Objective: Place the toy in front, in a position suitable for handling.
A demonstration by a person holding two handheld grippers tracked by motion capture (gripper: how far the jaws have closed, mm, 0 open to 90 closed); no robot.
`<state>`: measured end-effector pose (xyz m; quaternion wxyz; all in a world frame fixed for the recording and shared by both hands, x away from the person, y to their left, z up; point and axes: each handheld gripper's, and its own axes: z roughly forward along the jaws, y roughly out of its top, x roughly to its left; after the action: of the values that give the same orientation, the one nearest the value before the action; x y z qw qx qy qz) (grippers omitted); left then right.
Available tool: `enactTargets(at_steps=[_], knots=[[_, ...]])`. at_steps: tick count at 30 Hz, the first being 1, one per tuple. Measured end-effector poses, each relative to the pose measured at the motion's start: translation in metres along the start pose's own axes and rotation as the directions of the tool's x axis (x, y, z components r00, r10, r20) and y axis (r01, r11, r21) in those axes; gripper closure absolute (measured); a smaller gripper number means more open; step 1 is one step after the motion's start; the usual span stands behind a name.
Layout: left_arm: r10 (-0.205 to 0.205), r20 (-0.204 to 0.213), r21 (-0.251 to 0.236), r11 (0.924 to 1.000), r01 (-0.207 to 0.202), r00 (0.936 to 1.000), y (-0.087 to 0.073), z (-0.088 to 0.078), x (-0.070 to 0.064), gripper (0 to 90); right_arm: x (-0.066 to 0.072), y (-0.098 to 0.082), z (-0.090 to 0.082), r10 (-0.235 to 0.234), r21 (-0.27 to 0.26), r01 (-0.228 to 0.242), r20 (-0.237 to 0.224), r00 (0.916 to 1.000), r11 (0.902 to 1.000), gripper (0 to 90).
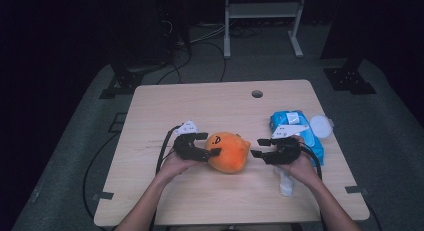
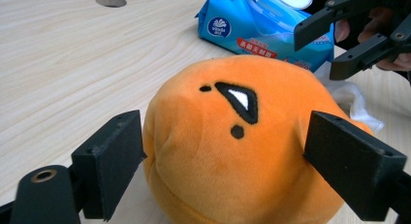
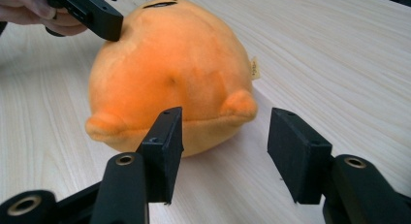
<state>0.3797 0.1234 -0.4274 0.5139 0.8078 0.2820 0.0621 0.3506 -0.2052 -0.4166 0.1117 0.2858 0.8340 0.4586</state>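
- Fingers of the left gripper (image 1: pixel 206 144) stand parted on either side of the orange plush toy (image 1: pixel 229 151), at its flanks without squeezing it; I judge them released.
- Fingers of the right gripper (image 1: pixel 260 147) are spread too, nothing between them; the toy sits just ahead of their tips, apart from them.
- Between the two grippers the toy rests on the table (image 1: pixel 165 106), its long axis roughly running from one to the other.
- Nearer hand: the left, already straddling it.
- Behind the right gripper lies a blue wipes pack (image 1: pixel 292 122).

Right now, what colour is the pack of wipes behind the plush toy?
Blue, with a white lid: the pack of wipes shows best in the left gripper view.
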Motion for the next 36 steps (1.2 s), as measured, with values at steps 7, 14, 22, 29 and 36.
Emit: enactTargets(at_steps=[7, 14, 22, 29, 36], knots=[[0.005, -0.018, 0.009, 0.9999, -0.004, 0.9998, 0.0, -0.004, -0.001, 10.7, -0.006, -0.004, -0.009, 0.015, 0.01, -0.015, 0.015, 0.9998, 0.9998, 42.3], [0.01, -0.018, 0.023, 0.9997, -0.01, 0.9998, -0.003, -0.008, -0.004, 10.3, -0.009, -0.009, -0.017, 0.021, 0.013, -0.021, 0.029, 0.9994, 0.9997, 41.0], [0.003, -0.026, 0.013, 0.9999, -0.003, 0.9996, -0.006, -0.012, -0.004, 9.5, -0.013, -0.015, -0.024, 0.03, 0.019, -0.031, 0.045, 0.9985, 0.9994, 39.8], [0.003, -0.032, 0.004, 1.0, -0.003, 0.9995, -0.009, -0.02, -0.005, 9.3, -0.017, -0.021, -0.031, 0.042, 0.022, -0.043, 0.058, 0.9975, 0.9988, 39.3], [0.025, -0.037, -0.009, 0.9996, -0.025, 0.999, -0.01, -0.029, -0.012, 8.7, -0.016, -0.026, -0.039, 0.044, 0.008, -0.045, 0.068, 0.9967, 0.999, 38.8]])
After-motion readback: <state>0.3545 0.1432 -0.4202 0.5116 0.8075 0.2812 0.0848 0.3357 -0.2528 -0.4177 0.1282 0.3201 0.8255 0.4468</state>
